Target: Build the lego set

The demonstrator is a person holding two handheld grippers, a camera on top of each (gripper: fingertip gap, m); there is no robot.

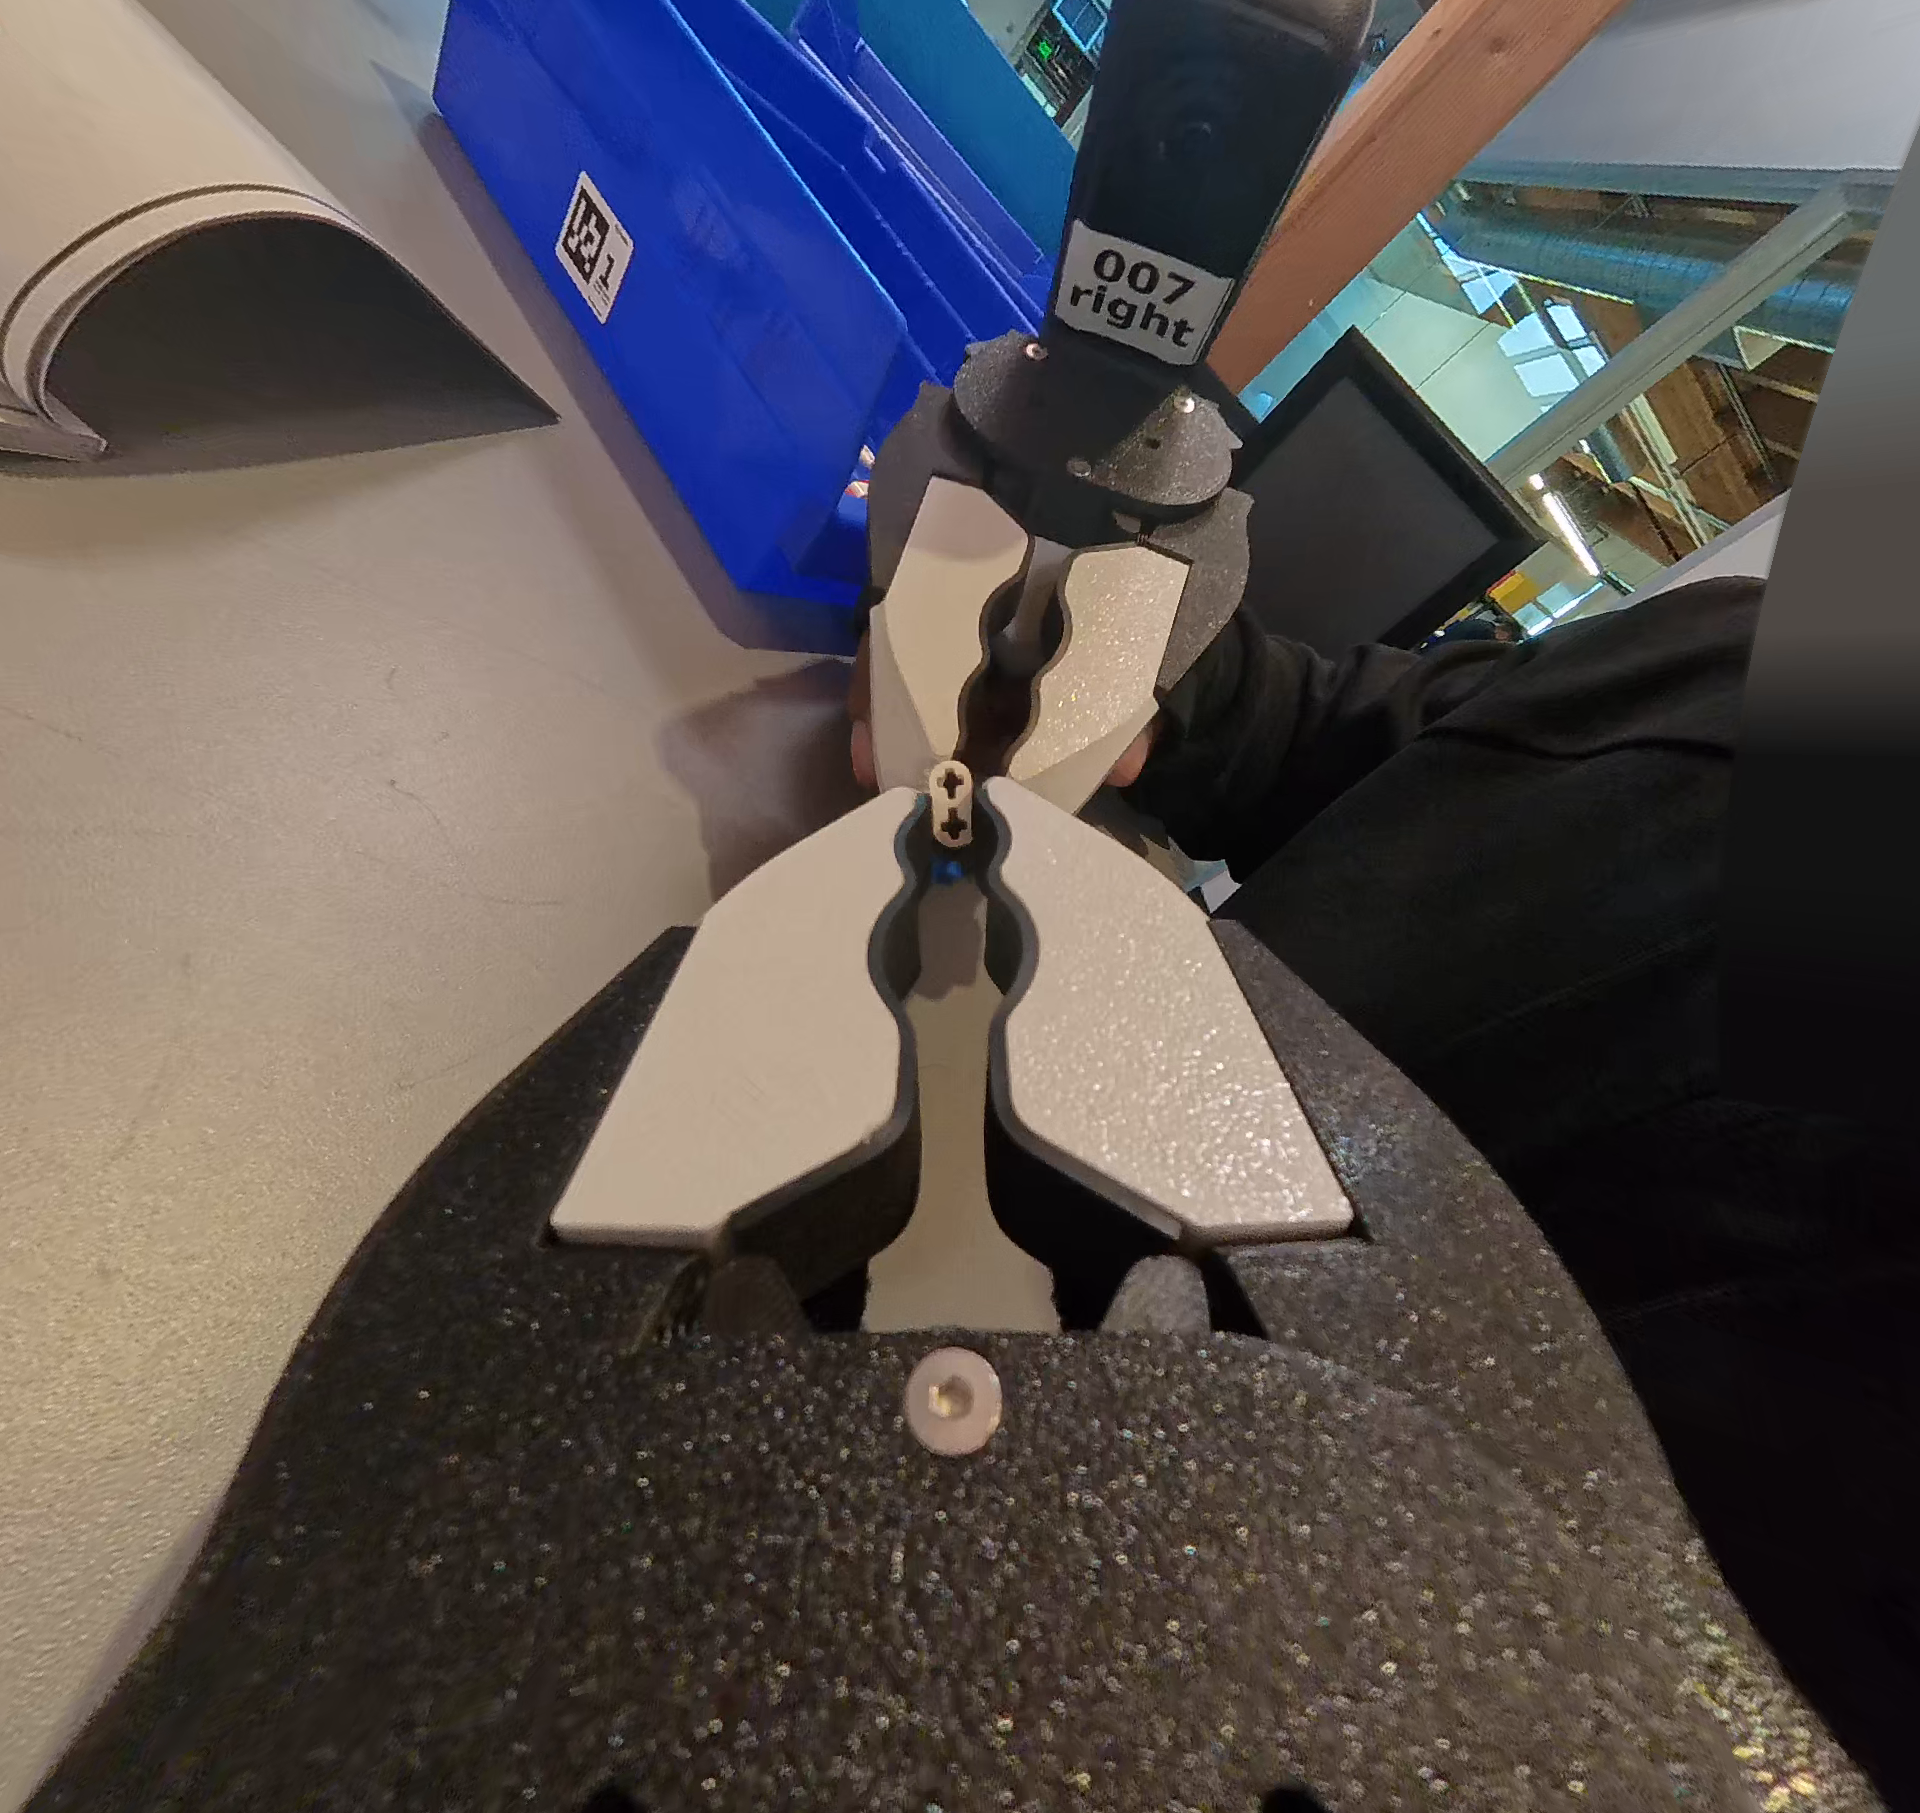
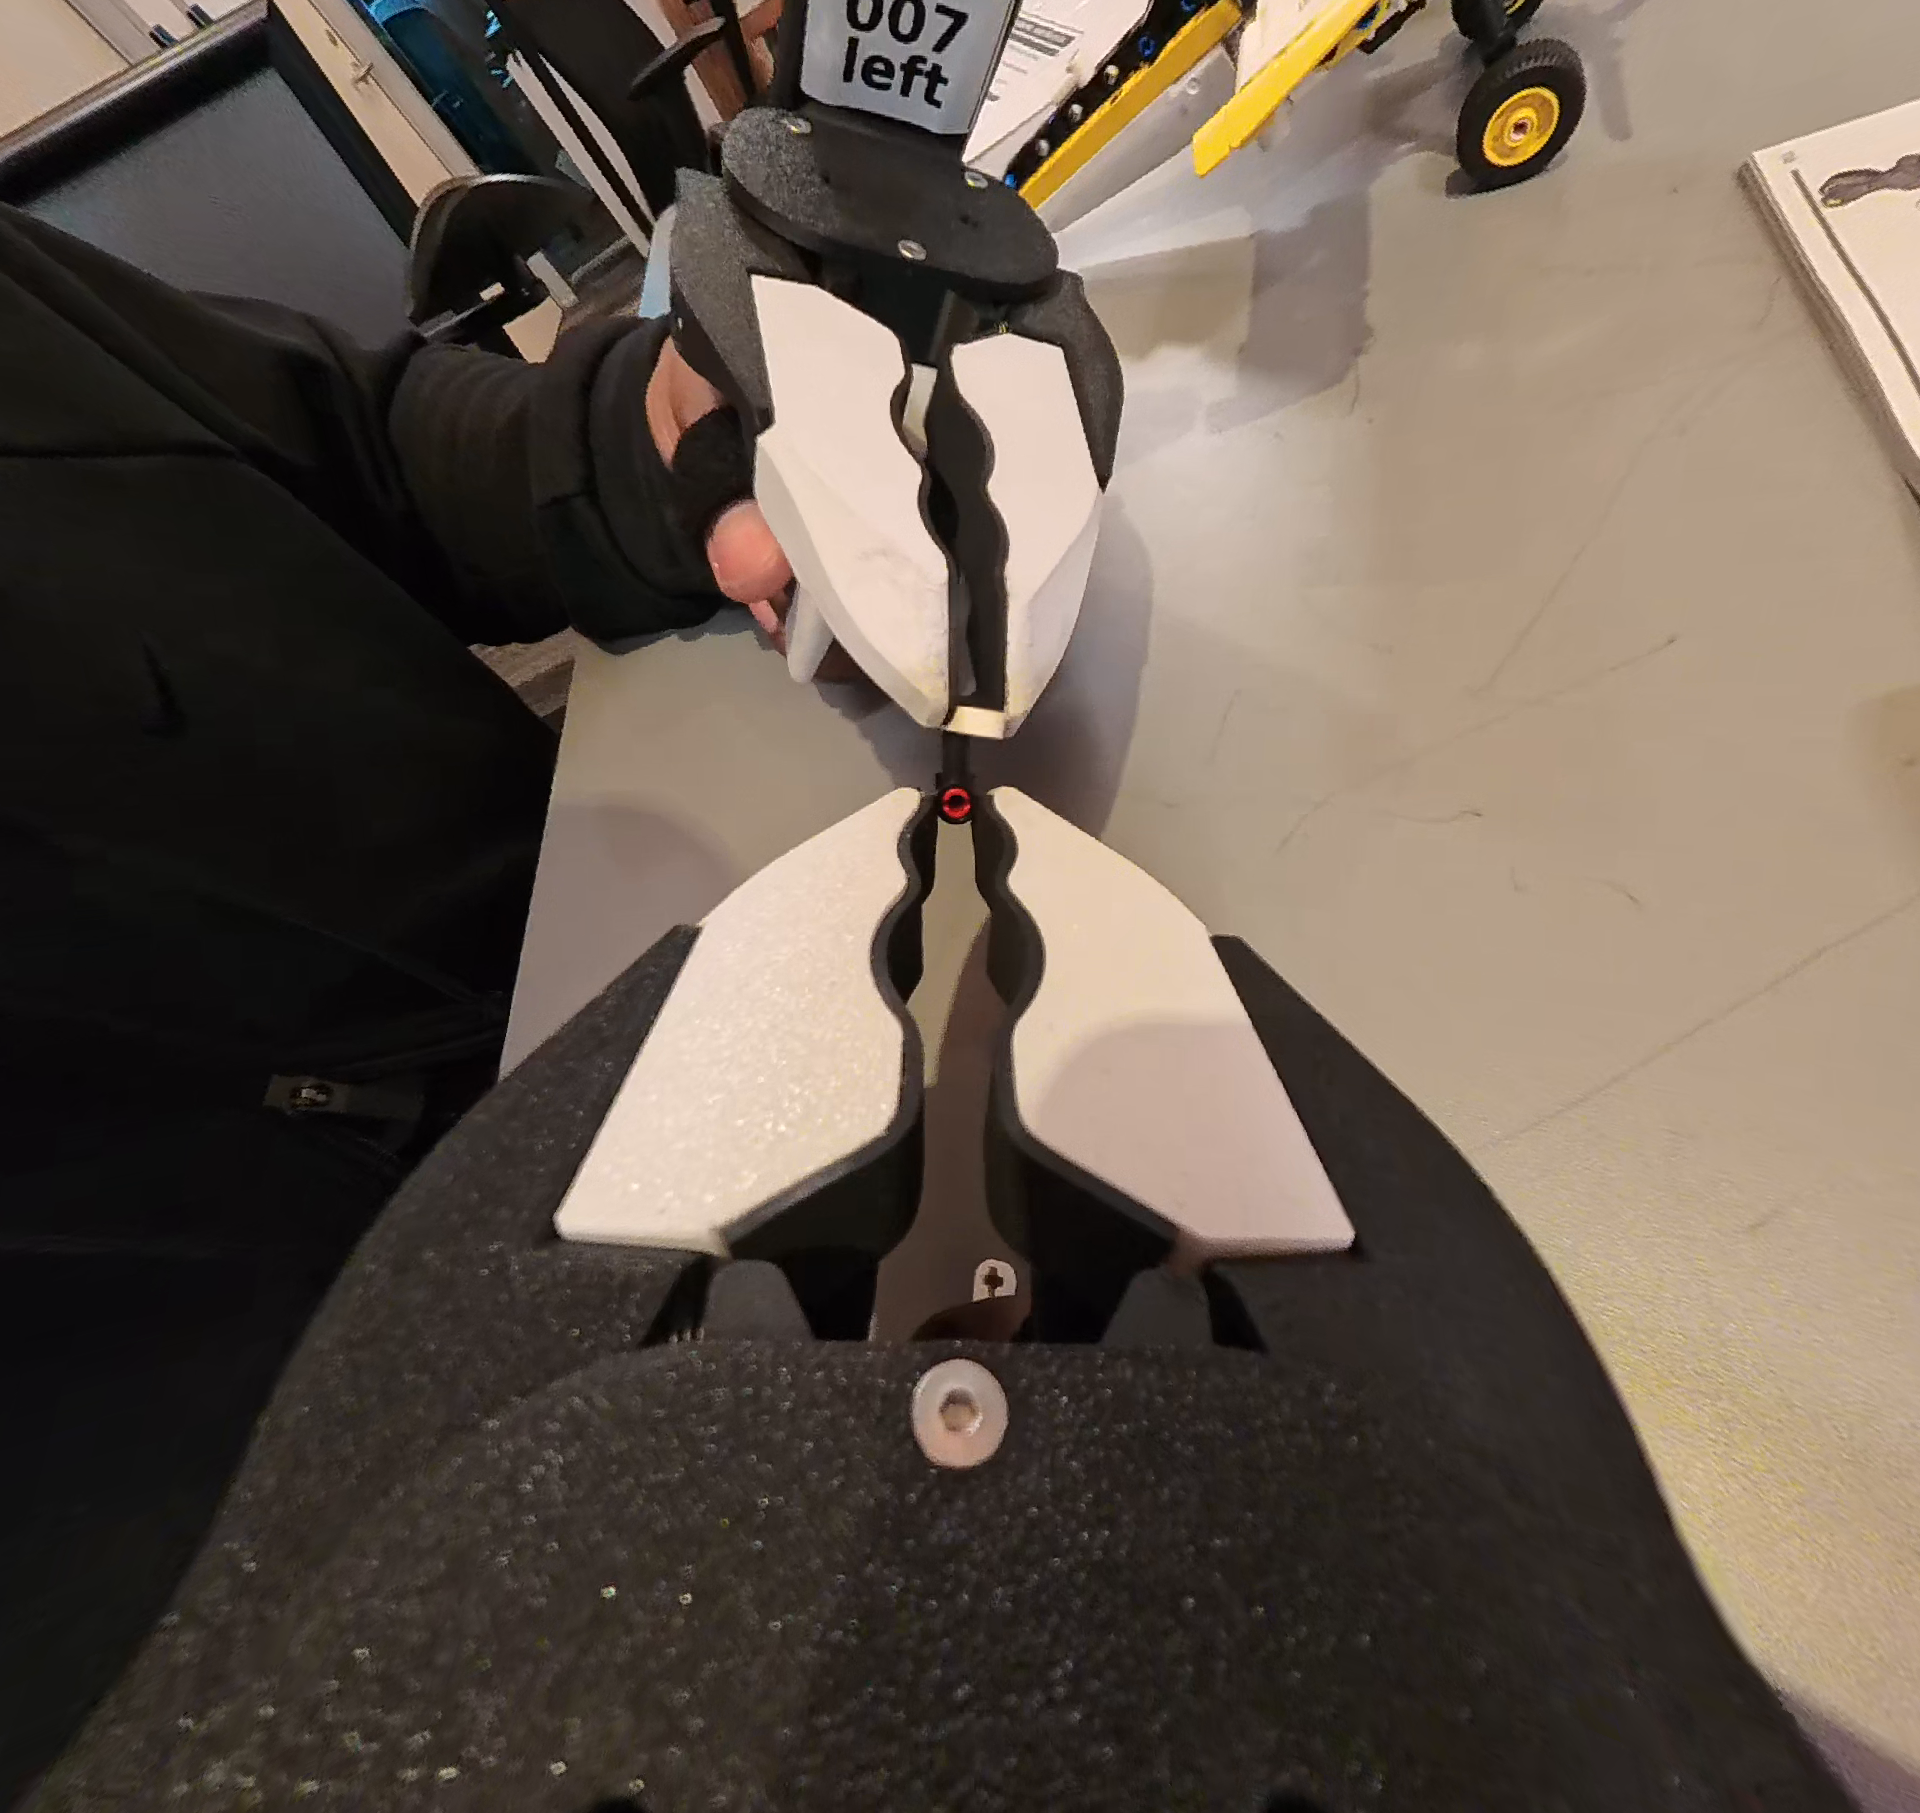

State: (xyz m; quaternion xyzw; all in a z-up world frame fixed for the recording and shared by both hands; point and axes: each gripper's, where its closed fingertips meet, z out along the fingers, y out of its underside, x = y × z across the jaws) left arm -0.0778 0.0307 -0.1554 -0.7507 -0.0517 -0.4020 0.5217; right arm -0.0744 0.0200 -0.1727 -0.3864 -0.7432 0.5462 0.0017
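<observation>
Where the two sets of tongs meet tip to tip above the grey bench (image 2: 1455,724), a small assembly bridges them. Left tongs (image 1: 953,807): nearly closed, pads pressed on a small white connector piece (image 1: 952,804) with two cross-shaped holes, its long axis upright between the pads and its holed face toward the left camera; a blue bit (image 1: 943,870) sits just behind it in the jaw hollow. Right tongs (image 2: 954,805): nearly closed, pads pressed on the red-ringed end (image 2: 954,805) of a thin black pin (image 2: 956,761). The pin's long axis runs straight ahead from the right tongs to the white piece at the left tips. Beyond the left tongs: a blue bin (image 1: 727,309). Beyond the right tongs: a yellow and white toy vehicle (image 2: 1351,28); off to their right, a booklet (image 2: 1849,257).
</observation>
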